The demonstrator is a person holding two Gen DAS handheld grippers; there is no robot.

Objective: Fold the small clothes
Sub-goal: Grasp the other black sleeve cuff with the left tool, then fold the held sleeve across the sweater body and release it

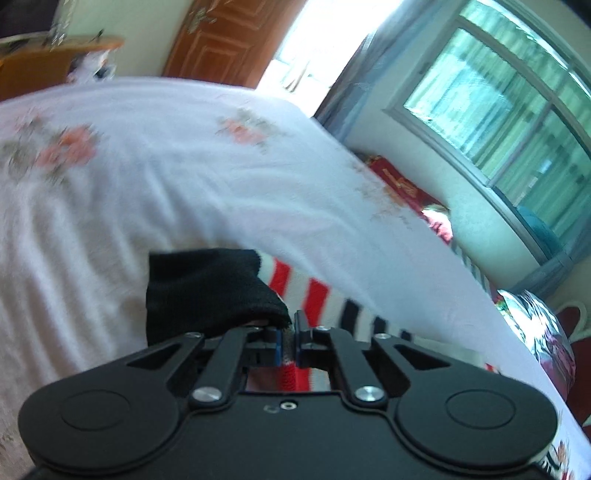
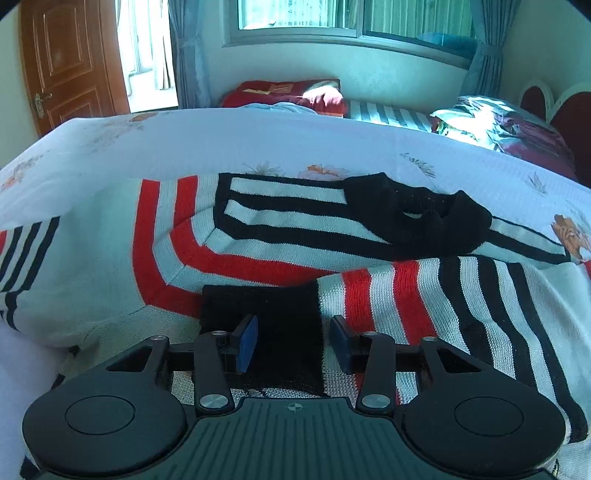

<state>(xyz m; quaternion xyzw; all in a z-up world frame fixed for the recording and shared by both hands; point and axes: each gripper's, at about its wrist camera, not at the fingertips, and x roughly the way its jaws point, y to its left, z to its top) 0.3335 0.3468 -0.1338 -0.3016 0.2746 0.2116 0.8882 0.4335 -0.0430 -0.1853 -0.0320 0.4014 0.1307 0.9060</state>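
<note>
A small knit sweater [image 2: 280,236] with red, black and white stripes lies spread on the white floral bedsheet [image 2: 258,144]. Its black collar [image 2: 417,218] is at the far right. One sleeve is folded across the body, and its black cuff [image 2: 280,314] lies between the fingers of my right gripper [image 2: 293,341], which is open. In the left wrist view, my left gripper [image 1: 290,341] is shut on the other sleeve near its black cuff [image 1: 207,288], holding the striped sleeve [image 1: 314,291] over the sheet [image 1: 166,177]. That view is blurred.
The bed's far edge meets a red pillow [image 2: 288,92] and a striped blanket [image 2: 388,112] under the window [image 2: 354,18]. A bundle of bedding [image 2: 495,125] and a red headboard [image 2: 561,110] are at the right. A wooden door [image 2: 70,62] is at the back left.
</note>
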